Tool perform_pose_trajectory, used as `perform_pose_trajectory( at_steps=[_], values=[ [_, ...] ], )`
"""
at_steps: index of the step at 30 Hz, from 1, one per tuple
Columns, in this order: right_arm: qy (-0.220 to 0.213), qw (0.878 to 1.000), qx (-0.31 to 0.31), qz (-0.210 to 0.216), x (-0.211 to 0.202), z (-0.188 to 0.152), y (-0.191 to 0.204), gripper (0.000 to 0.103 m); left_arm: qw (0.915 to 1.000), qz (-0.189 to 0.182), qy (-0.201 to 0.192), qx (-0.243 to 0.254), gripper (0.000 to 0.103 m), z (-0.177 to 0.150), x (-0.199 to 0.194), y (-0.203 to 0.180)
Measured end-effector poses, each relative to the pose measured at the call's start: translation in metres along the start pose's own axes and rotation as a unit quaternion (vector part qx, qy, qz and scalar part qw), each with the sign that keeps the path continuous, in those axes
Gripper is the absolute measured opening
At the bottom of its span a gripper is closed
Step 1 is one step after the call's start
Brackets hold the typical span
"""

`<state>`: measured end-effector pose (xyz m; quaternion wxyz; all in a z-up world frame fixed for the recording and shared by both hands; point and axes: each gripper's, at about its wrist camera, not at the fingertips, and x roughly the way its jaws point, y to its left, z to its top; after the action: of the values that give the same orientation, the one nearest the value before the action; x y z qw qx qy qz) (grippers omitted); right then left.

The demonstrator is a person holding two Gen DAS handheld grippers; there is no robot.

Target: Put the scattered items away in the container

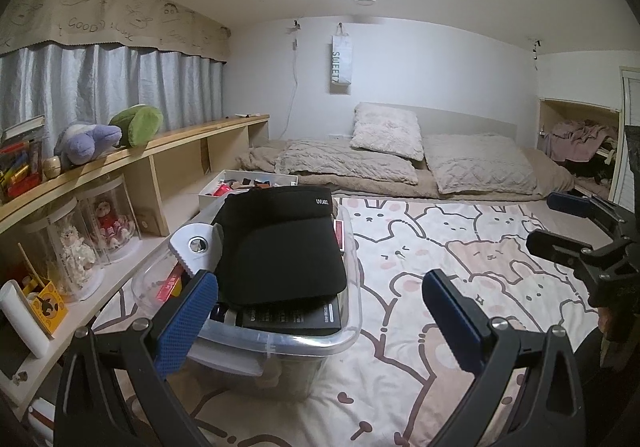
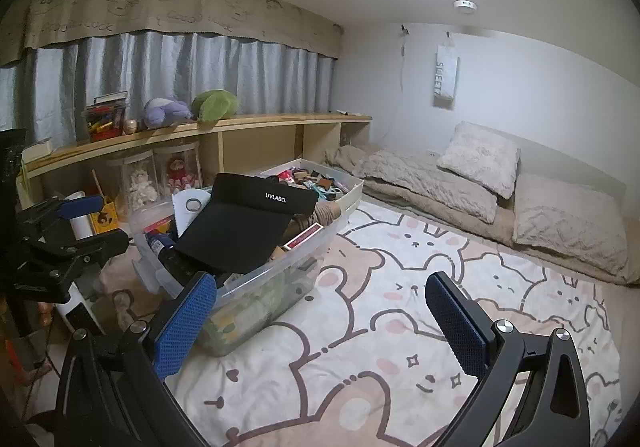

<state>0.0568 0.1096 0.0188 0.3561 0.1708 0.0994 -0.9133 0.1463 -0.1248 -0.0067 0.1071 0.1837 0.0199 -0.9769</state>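
A clear plastic container (image 1: pixel 352 311) (image 2: pixel 320 247) stands on the cartoon-print blanket, full of items. On top lies a black visor cap (image 1: pixel 280 247) (image 2: pixel 244 227) marked UVLABCL, beside a white device (image 1: pixel 198 245) (image 2: pixel 190 207), a red card box (image 2: pixel 304 237) and a dark box (image 1: pixel 292 317). My left gripper (image 1: pixel 320 315) is open just in front of the container, with nothing between its blue pads. My right gripper (image 2: pixel 322 319) is open too, lower right of the container and holding nothing. Each gripper shows in the other's view, the right gripper (image 1: pixel 576 223) and the left gripper (image 2: pixel 80 223).
A white tray (image 1: pixel 248 183) (image 2: pixel 352 187) of small items sits behind the container. A wooden shelf (image 1: pixel 160 143) (image 2: pixel 256 123) along the left carries plush toys (image 1: pixel 116 135) and doll cases (image 1: pixel 100 227). Pillows and quilts (image 1: pixel 400 155) (image 2: pixel 480 175) lie beyond the blanket (image 1: pixel 460 247).
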Motion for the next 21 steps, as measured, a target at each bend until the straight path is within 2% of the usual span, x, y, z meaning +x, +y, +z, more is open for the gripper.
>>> perform_pose_trajectory(
  at_steps=[21],
  values=[
    [0.000, 1.000, -0.001, -0.003, -0.0019, -0.0002, -0.0041, 0.103, 1.0000, -0.002, 0.002, -0.002, 0.103, 0.0005, -0.0015, 0.0009]
  ],
)
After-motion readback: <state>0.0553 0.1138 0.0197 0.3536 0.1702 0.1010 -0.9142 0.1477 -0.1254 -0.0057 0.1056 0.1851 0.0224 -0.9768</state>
